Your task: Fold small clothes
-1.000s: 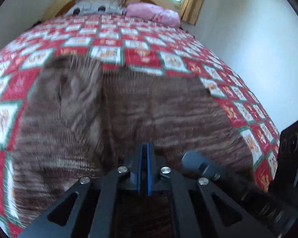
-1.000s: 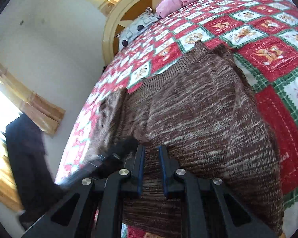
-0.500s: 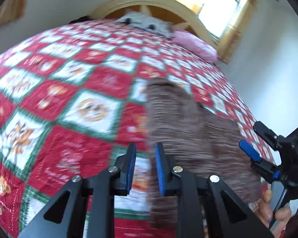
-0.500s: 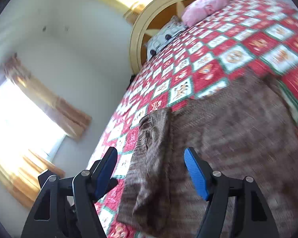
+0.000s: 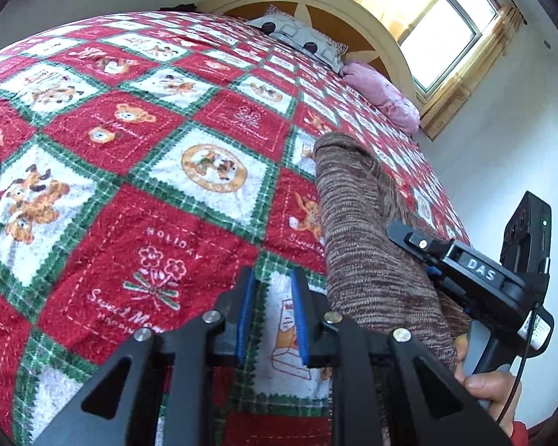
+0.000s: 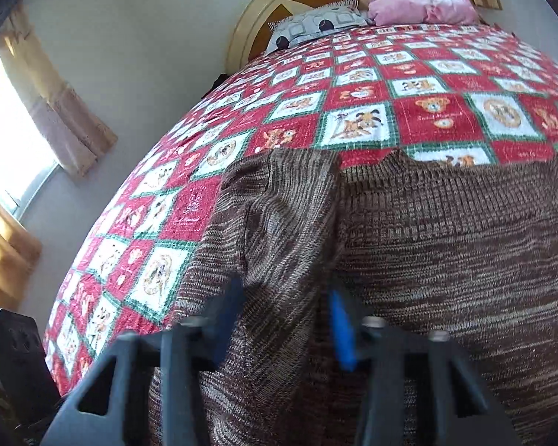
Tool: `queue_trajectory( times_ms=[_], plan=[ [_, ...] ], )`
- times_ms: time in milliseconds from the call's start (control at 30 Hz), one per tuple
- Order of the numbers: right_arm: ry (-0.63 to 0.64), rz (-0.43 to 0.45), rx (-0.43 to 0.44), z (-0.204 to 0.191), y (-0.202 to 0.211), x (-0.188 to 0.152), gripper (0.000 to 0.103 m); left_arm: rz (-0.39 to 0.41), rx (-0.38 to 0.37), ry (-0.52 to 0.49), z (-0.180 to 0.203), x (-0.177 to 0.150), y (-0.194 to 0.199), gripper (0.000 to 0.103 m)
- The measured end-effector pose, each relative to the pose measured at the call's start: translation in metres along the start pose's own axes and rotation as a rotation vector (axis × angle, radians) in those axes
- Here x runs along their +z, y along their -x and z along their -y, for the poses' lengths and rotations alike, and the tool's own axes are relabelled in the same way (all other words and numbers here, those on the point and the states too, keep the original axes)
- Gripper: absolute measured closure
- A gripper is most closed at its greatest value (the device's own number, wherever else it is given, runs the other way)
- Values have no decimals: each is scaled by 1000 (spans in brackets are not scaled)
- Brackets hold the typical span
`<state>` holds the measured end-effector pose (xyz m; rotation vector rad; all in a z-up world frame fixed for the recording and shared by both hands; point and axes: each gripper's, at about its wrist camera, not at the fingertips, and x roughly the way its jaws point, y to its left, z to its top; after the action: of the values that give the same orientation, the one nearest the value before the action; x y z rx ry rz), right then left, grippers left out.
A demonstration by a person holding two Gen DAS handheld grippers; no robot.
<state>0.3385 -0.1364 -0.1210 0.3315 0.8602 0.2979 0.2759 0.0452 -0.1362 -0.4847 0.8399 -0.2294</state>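
A brown striped knit sweater point(image 6: 446, 245) lies on the bed, with its left sleeve point(image 6: 275, 215) folded in over the body. In the left wrist view the sweater point(image 5: 357, 230) lies to the right. My left gripper point(image 5: 271, 319) is open a little and empty, over the bare quilt left of the sweater. My right gripper point(image 6: 286, 319) is open and empty, just above the folded sleeve. It also shows in the left wrist view point(image 5: 465, 264), over the sweater.
A red, white and green patchwork quilt point(image 5: 137, 171) covers the bed. A grey patterned pillow point(image 6: 316, 26) and a pink pillow point(image 6: 424, 7) lie by the wooden headboard point(image 5: 316, 3). Walls and curtained windows surround the bed.
Both grippers let go of the sweater and opened. My left gripper swung left off the sweater onto the bare quilt. My right gripper lifted and now hovers over the folded sleeve.
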Motion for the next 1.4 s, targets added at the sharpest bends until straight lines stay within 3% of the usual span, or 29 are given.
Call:
queue_trajectory(
  times_ms=[300, 467, 633, 800, 1067, 1233, 1300, 1400],
  plan=[
    [-122, -1, 63, 13, -8, -1, 86, -3, 0, -9, 3, 2, -2, 80],
    [-58, 8, 46, 2, 1, 0, 91, -18, 16, -47, 12, 5, -4, 80],
    [12, 75, 37, -6, 32, 13, 91, -33, -22, -55, 29, 10, -8, 80],
    [104, 98, -19, -2, 66, 31, 91, -39, -19, -173, 70, 8, -12, 80],
    [141, 170, -160, 46, 146, 36, 91, -58, -70, -318, 121, -9, -19, 79],
    [52, 77, -220, 99, 127, 17, 91, -80, -58, -359, 134, -22, -24, 79],
    [4, 33, -207, 113, 113, 7, 91, -71, -38, -387, 136, -26, -21, 79],
    [-69, 34, -154, 127, 106, -2, 89, -82, -34, -389, 134, -28, -18, 75]
  ],
)
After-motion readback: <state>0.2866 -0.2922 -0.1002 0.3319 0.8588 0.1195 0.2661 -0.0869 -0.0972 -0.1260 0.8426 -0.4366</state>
